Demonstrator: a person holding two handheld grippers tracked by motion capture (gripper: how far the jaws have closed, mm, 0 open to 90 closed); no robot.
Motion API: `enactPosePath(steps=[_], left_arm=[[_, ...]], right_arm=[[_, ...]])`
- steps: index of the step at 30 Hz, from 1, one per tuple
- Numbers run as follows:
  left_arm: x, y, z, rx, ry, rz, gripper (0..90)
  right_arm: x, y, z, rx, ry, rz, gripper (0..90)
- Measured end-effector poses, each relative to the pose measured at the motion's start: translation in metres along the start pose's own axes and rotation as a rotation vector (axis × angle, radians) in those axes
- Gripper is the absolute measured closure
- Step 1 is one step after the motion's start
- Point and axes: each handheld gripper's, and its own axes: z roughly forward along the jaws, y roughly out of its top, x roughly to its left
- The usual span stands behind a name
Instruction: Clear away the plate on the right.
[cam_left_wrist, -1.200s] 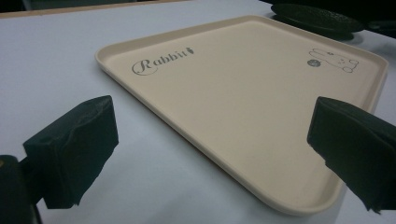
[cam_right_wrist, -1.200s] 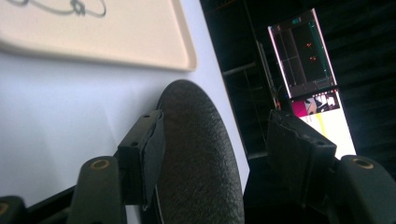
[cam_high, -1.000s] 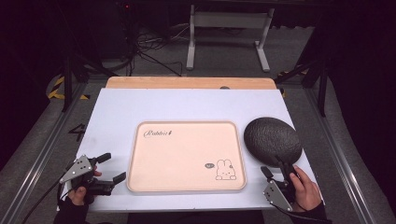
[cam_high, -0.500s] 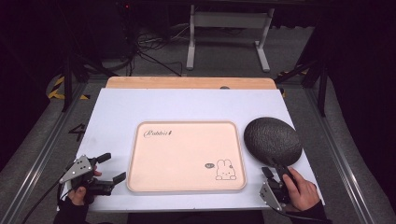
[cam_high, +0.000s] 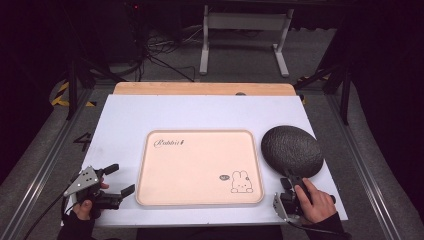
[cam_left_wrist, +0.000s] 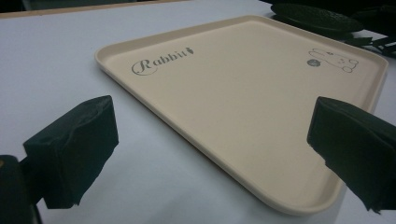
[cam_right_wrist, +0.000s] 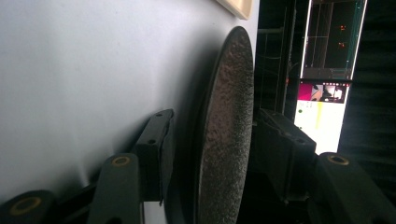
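Observation:
A dark, rough-surfaced round plate lies on the white table right of a beige tray printed with "Rabbit" and a small rabbit. My right gripper reaches the plate's near rim from below. In the right gripper view the plate stands edge-on between the jaws of my right gripper. Those jaws have just been closing around the rim, and a dark gap remains beside one pad. My left gripper rests open at the tray's near left corner. Its jaws frame the tray, holding nothing.
The white table top ends in a wooden strip at the far edge. A metal stand and cables sit on the dark floor beyond. The plate also lies past the tray's far corner in the left gripper view.
My right hand has sunk a little and slid toward the plate's near rim, with its jaws narrower around it. The left gripper, the tray and the plate have not moved.

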Motion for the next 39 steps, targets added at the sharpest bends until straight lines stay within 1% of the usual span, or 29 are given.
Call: enactPosePath(steps=[2,4,6,7,8,10,12,13,14,15,19,21,24,25,26,28,32,37,38,39], left_arm=[[0.0,0.0,0.0,0.0,0.0,0.0,2.7],[0.0,0.0,0.0,0.0,0.0,0.0,2.7],[0.0,0.0,0.0,0.001,0.0,0.0,2.7],[0.0,0.0,0.0,0.001,0.001,-0.002,2.7],[0.0,0.0,0.0,0.001,0.001,-0.001,2.7],[0.0,0.0,0.0,0.001,0.001,0.0,2.7],[0.0,0.0,0.0,0.002,0.001,0.001,2.7],[0.0,0.0,0.0,0.002,0.001,0.001,2.7],[0.0,0.0,0.0,0.002,0.001,0.001,2.7],[0.0,0.0,0.0,0.002,0.001,0.001,2.7],[0.0,0.0,0.0,0.003,0.001,0.002,2.7],[0.0,0.0,0.001,0.003,0.002,0.002,2.7],[0.0,0.0,0.001,0.004,0.002,0.003,2.7],[0.0,0.0,0.001,0.004,0.002,0.003,2.7],[0.0,0.0,0.001,0.004,0.002,0.003,2.7],[0.0,0.0,0.001,0.004,0.002,0.003,2.7],[0.0,0.0,0.001,0.006,0.003,0.004,2.7],[0.0,0.0,0.001,0.006,0.001,0.004,2.7],[0.0,0.0,0.001,0.006,0.001,0.004,2.7],[0.0,0.0,0.001,0.006,0.001,0.004,2.7]], right_arm=[[0.0,0.001,0.002,0.007,-0.005,-0.014,51.2],[0.0,0.001,0.004,0.013,0.002,-0.002,52.1],[0.0,0.0,0.004,0.017,0.009,0.021,52.7],[-0.001,-0.001,0.005,0.017,0.006,0.013,53.4],[-0.001,-0.002,0.007,0.013,0.006,0.023,54.0],[-0.001,-0.003,0.009,0.025,0.015,0.04,55.0],[-0.003,-0.003,0.011,0.021,0.019,0.036,55.6],[-0.003,-0.004,0.013,0.028,0.039,0.058,60.4],[-0.003,-0.004,0.013,0.028,0.039,0.058,60.4],[-0.003,-0.003,0.014,0.033,0.046,0.046,62.5],[-0.003,-0.003,0.015,0.038,0.047,0.034,63.7],[-0.004,-0.004,0.019,0.035,0.046,0.044,64.0],[-0.005,-0.004,0.022,0.04,0.049,0.046,65.2],[-0.005,-0.003,0.024,0.04,0.044,0.039,66.1],[-0.005,-0.003,0.025,0.047,0.047,0.045,68.8],[-0.005,-0.003,0.028,0.051,0.055,0.041,71.6],[-0.005,-0.002,0.031,0.061,0.06,0.044,73.2],[-0.005,-0.003,0.031,0.05,0.056,0.049,75.0],[-0.005,-0.003,0.032,0.052,0.058,0.057,77.0],[-0.004,-0.002,0.032,0.058,0.061,0.054,79.0]])
